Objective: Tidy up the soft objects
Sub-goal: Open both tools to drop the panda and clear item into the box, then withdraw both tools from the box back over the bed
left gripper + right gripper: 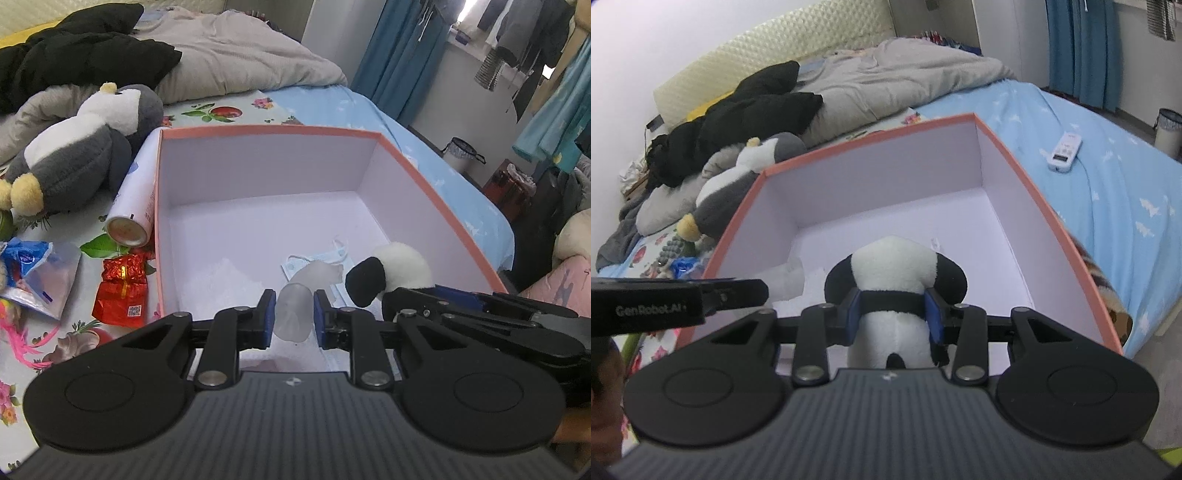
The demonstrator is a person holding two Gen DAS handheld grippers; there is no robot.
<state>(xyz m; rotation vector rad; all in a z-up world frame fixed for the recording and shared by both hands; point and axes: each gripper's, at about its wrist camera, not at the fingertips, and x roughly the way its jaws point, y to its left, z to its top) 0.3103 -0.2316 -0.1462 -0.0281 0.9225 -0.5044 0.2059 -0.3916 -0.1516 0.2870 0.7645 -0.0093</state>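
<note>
Left wrist view: the left tool (294, 312) is angled down over the pink-rimmed box (424, 177) at lower centre, its pads set around a translucent soft object (291, 314), though contact cannot be judged. A face mask (317, 260) on the box floor is seen only here. Right wrist view: the right tool (893, 315) is clamped on a panda plush (894, 266) above the box; a white remote (1065, 150) on the bed (1126, 192) is shown at upper right.
</note>
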